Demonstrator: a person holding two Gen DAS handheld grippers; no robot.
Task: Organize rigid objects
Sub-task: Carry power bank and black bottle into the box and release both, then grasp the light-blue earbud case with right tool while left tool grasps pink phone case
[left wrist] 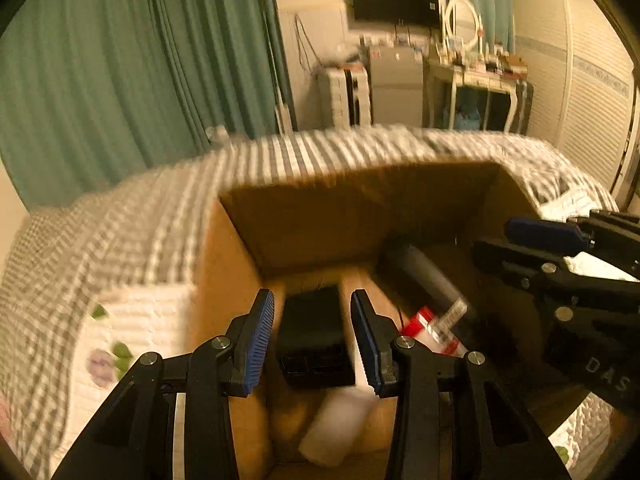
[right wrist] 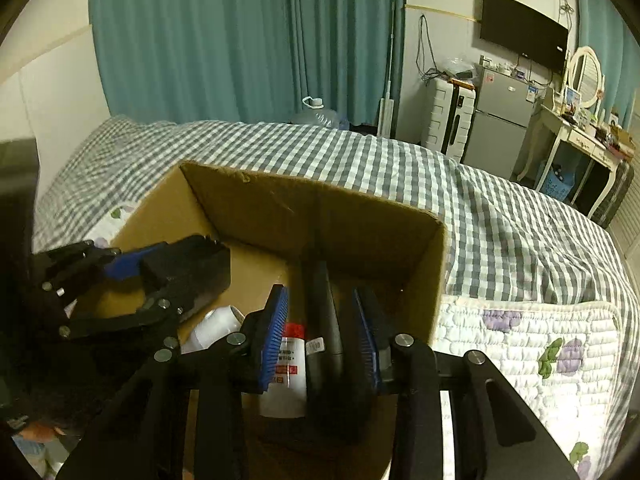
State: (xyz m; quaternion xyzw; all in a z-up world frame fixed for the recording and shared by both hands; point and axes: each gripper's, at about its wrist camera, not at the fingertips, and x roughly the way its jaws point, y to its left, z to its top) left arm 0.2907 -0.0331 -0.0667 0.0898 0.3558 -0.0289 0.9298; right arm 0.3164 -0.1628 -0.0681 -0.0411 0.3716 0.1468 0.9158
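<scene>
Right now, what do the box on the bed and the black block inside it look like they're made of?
The box looks like plain brown cardboard: matte walls with raw cut edges. The black block looks like hard moulded plastic, matte, with sharp corners and what seem to be port openings on its near face; motion blur leaves that uncertain.

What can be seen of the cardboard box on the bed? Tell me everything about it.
The cardboard box is plain brown corrugated board, open-topped, upright on the checked bedspread. Inside lie a black boxy device, a white bottle, a red-and-white labelled container and a dark cylinder. Both grippers, left and right, are open above its interior.
</scene>
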